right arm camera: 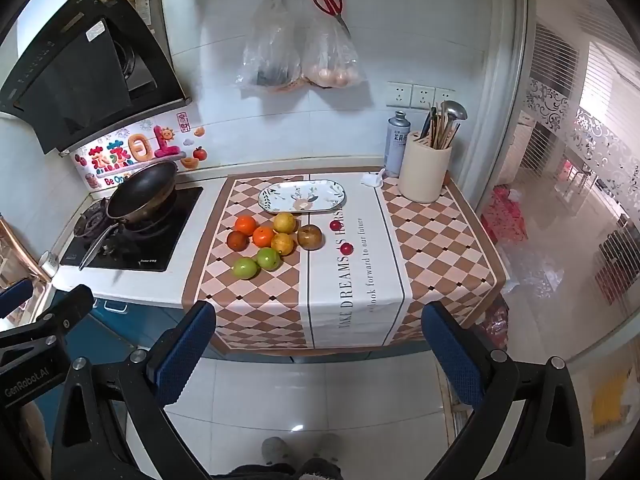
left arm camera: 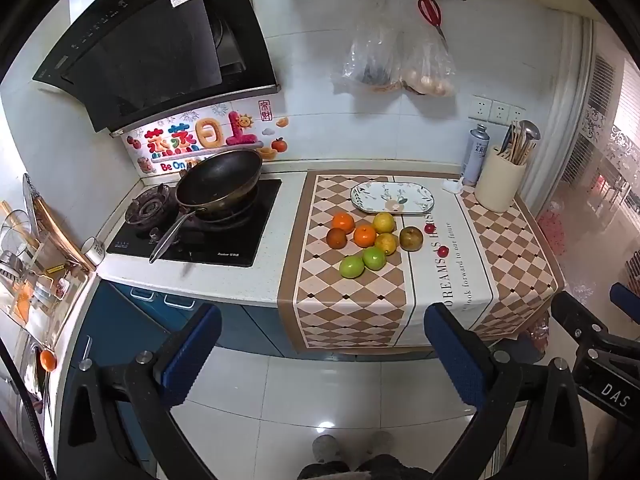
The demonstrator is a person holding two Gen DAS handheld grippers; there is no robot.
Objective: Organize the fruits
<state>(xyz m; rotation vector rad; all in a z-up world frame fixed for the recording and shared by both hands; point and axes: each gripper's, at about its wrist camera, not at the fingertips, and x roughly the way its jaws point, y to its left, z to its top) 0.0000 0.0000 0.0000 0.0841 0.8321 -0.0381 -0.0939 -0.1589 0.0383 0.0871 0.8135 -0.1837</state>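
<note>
Several fruits lie in a cluster on the checkered cloth: two oranges, two yellow fruits, two green apples, brown fruits and two small red fruits. An empty oval floral plate sits behind them. My left gripper and right gripper are both open and empty, held off the counter's front edge, well short of the fruit.
A wok sits on the gas stove to the left. A utensil holder and a spray can stand at the back right. Bags and scissors hang on the wall. A white tile floor lies below.
</note>
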